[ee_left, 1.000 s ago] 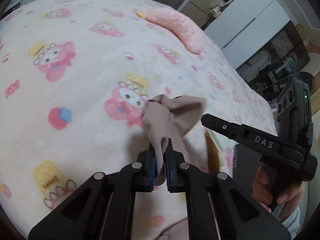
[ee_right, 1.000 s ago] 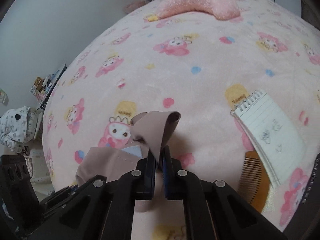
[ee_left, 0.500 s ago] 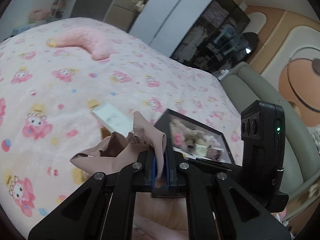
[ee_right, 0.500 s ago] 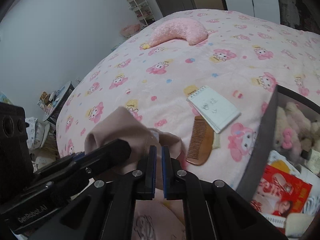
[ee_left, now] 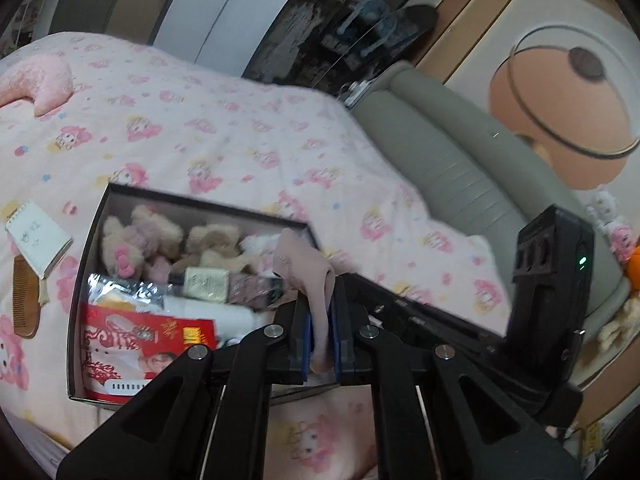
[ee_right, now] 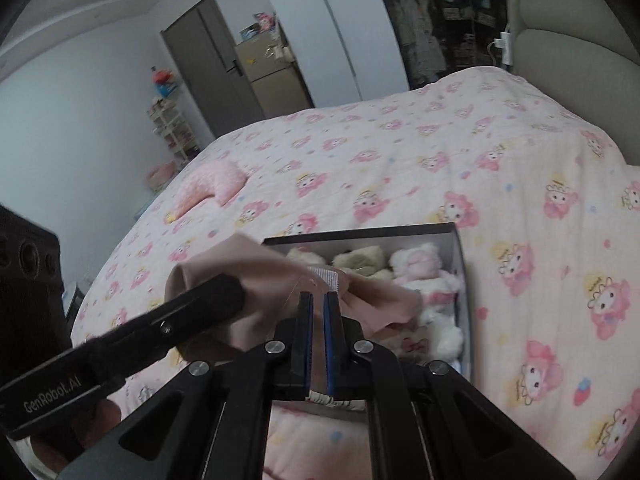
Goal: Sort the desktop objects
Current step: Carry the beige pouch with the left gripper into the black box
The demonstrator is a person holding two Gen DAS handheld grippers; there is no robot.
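A beige-pink cloth (ee_left: 304, 272) hangs between my two grippers over the near right corner of a dark open box (ee_left: 86, 264) on the pink blanket. My left gripper (ee_left: 322, 304) is shut on one fold of it. In the right wrist view my right gripper (ee_right: 318, 298) is shut on another part of the cloth (ee_right: 256, 276), next to its white label. The left gripper's finger (ee_right: 200, 304) crosses in front from the left. The box (ee_right: 360, 236) holds plush toys (ee_left: 140, 236), a small bottle (ee_left: 208, 284) and a red packet (ee_left: 140, 340).
A spiral notepad (ee_left: 36, 236) and a wooden comb (ee_left: 24, 304) lie on the blanket left of the box. A pink moon-shaped cushion (ee_right: 212, 186) sits far back. A grey padded headboard (ee_left: 460, 160) borders the bed on the right.
Both grippers have swung to the right and risen with the cloth, from the open blanket past the notepad and comb to above the box.
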